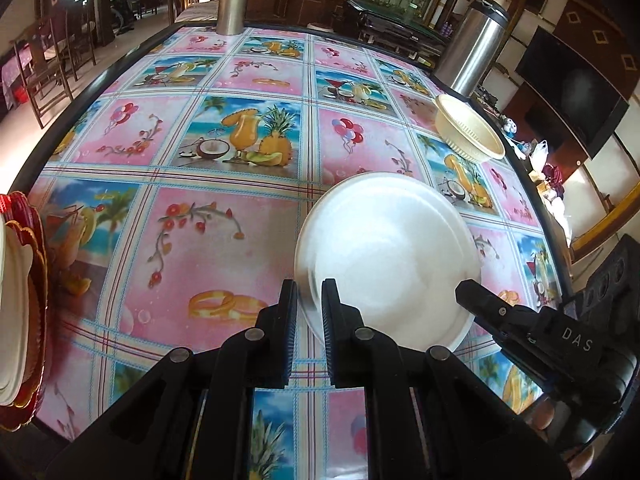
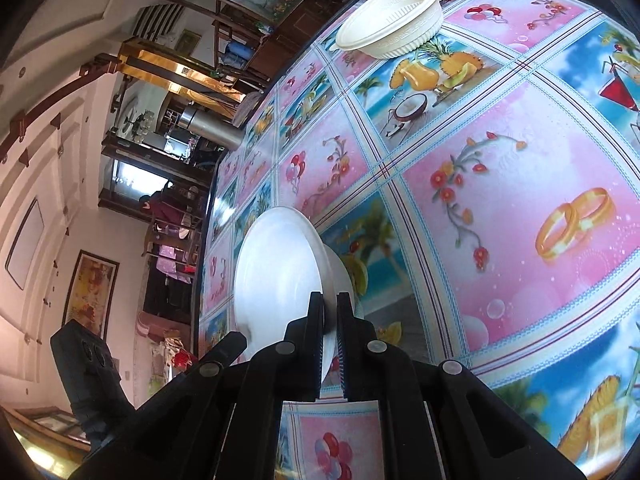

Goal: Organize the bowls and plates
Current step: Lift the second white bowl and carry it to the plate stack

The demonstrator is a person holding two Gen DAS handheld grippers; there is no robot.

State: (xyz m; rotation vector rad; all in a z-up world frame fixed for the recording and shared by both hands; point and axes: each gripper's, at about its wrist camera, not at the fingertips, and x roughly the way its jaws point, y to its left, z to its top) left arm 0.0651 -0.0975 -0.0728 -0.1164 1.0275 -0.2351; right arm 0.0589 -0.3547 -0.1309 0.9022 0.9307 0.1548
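Both my claws are pinching the white bowl (image 1: 384, 256): my left gripper (image 1: 309, 300) is clamping its near rim, and my right gripper (image 2: 330, 312) is closing on its opposite rim. I am holding it over the table (image 1: 224, 216) near its right edge. Farther along that edge, a cream bowl (image 1: 468, 132) is sitting beside a steel flask (image 1: 472, 48), while stacked plates (image 1: 20, 308) are resting at the left edge.

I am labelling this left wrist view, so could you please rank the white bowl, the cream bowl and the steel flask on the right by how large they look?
1. white bowl, though it is nearest the camera.
2 and 3. steel flask and cream bowl: they look alike in size, so I would not rank them.
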